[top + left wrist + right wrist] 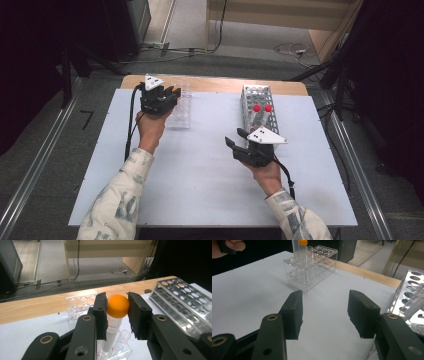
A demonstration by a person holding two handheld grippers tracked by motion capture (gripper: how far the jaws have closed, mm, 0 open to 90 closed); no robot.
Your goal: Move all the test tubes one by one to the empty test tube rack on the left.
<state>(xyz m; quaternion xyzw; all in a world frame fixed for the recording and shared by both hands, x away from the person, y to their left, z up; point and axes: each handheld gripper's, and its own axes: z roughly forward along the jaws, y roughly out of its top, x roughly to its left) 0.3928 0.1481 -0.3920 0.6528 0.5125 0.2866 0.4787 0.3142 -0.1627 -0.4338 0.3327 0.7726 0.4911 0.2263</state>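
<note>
Here the white surface (200,170) carries two racks well apart — a metal rack (259,107) at the far right with two red caps (262,108) in it, and a clear plastic rack (181,107) at the far left. The left tool (117,308) is above the clear rack, its jaws clamped on the orange cap (118,305) of a tube (111,333) that stands upright with its lower end in that rack. The right tool (324,312) hangs over the bare surface just beside the metal rack — its jaws are apart with nothing between them.
</note>
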